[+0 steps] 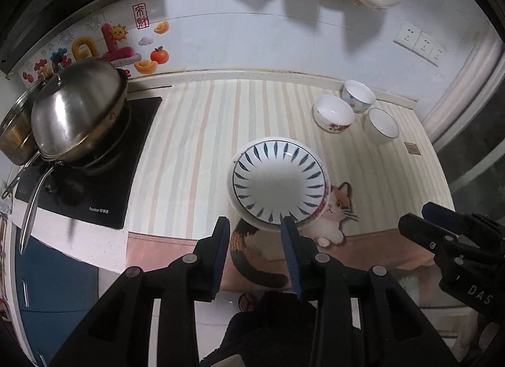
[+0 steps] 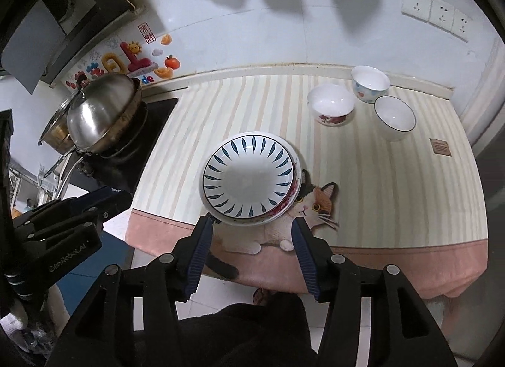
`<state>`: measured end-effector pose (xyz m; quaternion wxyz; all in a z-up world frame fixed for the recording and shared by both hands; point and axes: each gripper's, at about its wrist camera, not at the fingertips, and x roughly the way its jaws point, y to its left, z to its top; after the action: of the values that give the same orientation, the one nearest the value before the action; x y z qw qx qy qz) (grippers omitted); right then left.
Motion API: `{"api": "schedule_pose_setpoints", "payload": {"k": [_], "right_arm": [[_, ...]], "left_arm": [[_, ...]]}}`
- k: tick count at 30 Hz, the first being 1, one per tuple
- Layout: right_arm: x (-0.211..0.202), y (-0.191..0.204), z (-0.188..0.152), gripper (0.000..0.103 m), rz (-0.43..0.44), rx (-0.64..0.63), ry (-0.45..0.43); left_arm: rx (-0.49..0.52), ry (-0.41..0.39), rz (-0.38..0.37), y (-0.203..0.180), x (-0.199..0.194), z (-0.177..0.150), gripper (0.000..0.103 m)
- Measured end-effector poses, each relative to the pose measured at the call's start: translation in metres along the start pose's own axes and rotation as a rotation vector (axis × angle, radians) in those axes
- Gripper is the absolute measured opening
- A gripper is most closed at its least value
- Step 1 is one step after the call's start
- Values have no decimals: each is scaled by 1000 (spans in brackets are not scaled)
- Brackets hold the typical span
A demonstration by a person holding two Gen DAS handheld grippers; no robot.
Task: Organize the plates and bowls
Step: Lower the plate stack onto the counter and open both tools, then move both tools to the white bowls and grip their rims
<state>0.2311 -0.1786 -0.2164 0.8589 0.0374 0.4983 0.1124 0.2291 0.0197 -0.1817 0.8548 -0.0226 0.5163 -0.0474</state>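
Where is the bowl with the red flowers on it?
The red-flowered bowl sits at the back right of the striped mat, close beside the blue-patterned bowl and the plain white bowl, behind the stacked plates.

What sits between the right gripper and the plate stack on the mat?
Nothing visible. The right gripper hangs open just in front of the plate stack, with only bare cat-print mat between. The three bowls stand farther back right.
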Motion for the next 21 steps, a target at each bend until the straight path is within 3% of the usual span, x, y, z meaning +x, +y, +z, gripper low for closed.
{"api": "schedule_pose_setpoints", "payload": {"k": [4, 5, 7, 14, 21], "right_arm": [[-12, 3, -6, 62, 5, 12, -19], [-13, 2, -6, 65, 9, 16, -19], [-11, -3, -6, 69, 14, 32, -16], [10, -47, 17, 69, 51, 114, -5], [67, -140, 80, 69, 39, 222, 21]], "left_arm": [[15, 3, -14, -2, 0, 0, 43], [15, 3, -18, -4, 1, 0, 55], [16, 3, -25, -7, 5, 3, 69], [-2, 16, -6, -24, 39, 35, 70], [-14, 27, 16, -56, 101, 106, 70]]}}
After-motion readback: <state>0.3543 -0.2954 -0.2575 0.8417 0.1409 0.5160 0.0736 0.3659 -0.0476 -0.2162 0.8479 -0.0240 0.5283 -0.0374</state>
